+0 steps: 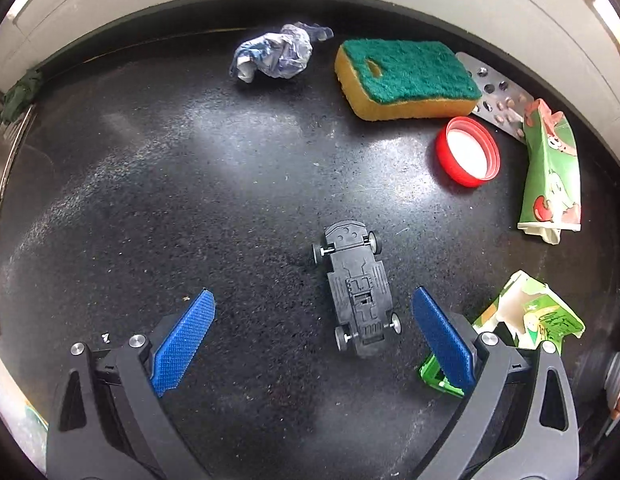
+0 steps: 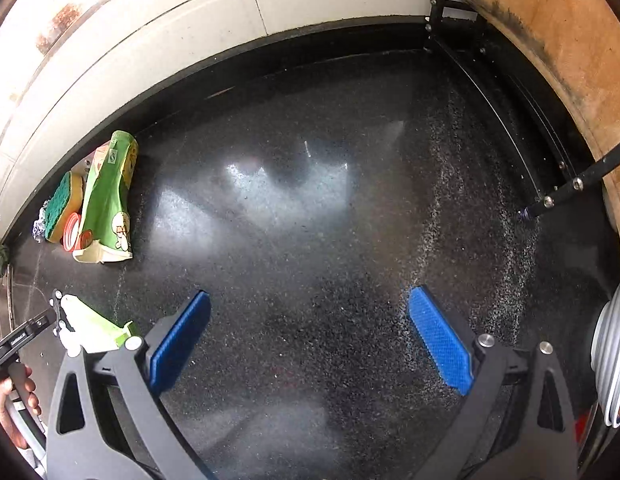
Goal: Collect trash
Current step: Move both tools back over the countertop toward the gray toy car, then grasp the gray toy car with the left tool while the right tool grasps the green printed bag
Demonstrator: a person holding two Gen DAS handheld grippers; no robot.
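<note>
Several trash items on black table (image 1: 150,184):
- Wad (image 1: 274,54): far edge; soft, light; pinch anywhere.
- Carton (image 1: 551,172): right side; crushed, flimsy; take across flat middle.
- Torn carton (image 1: 533,316): beside left claw (image 1: 313,336); light, crumpled.
- Cap (image 1: 467,152): rigid; grip rim.
- Left claw: released, empty.
- Right claw (image 2: 310,334): released, over bare table.

Sponge (image 1: 405,80) lies behind cap (image 1: 467,151); toy car (image 1: 357,292) nearer; carton (image 1: 551,172) right of cap.
</note>
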